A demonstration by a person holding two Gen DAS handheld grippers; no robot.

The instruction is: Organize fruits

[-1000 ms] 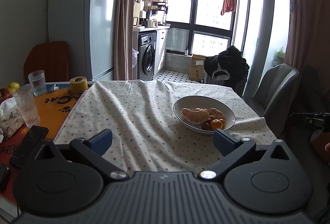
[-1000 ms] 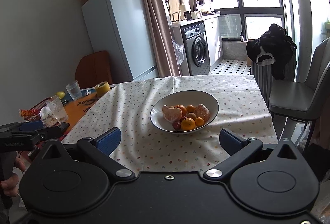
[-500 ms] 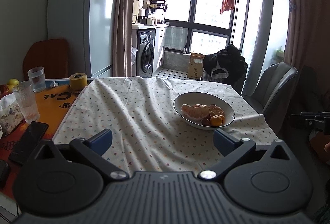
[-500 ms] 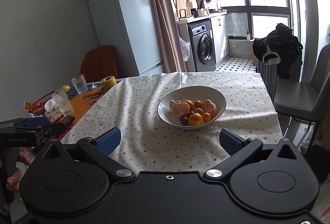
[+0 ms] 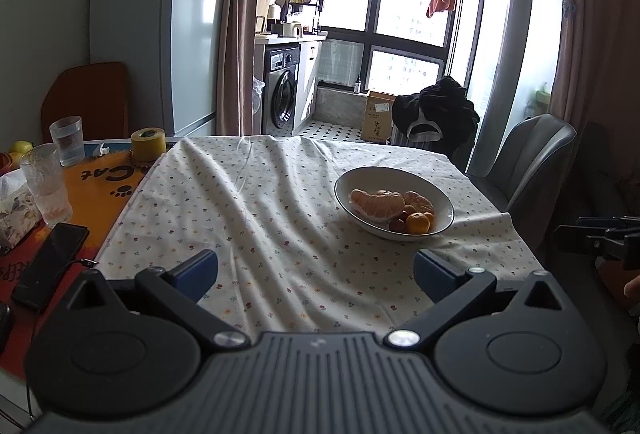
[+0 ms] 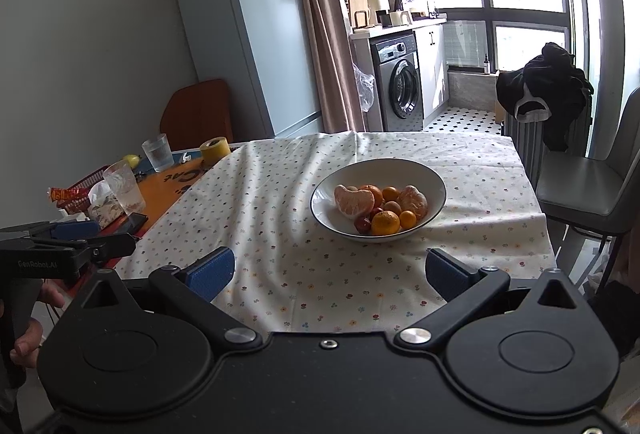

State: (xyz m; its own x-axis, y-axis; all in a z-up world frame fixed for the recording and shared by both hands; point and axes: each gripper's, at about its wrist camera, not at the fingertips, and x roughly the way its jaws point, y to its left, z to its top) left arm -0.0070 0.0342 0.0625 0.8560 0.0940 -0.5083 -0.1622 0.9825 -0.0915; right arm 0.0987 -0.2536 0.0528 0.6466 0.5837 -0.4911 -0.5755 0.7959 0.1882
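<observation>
Our left gripper [image 5: 316,272] sits at the near table edge, jaws spread wide, nothing between the blue pads [image 5: 198,270]. Our right gripper [image 6: 328,272] is the same: jaws released, empty, low over the near edge of the flowered tablecloth [image 6: 280,218]. In the right wrist view we see the left gripper's body at far left with a hand [image 6: 28,334] wrapped on its handle. The white bowl [image 6: 434,190] sits on the cloth ahead of both grippers, right of centre from the left wrist view [image 5: 444,206], well apart from either set of fingers. Inside it: two peeled citrus pieces [image 6: 354,200], several small oranges [image 6: 386,223], dark red fruits [image 6: 363,224], one brownish fruit. Left of the cloth, on an orange mat [image 5: 104,186]: a phone [image 5: 50,260], two glasses [image 5: 46,184], a yellow tape roll [image 5: 149,144]. Beyond the table: a grey chair [image 5: 528,162], a fridge [image 5: 160,26], a washing machine [image 5: 282,92], windows.
</observation>
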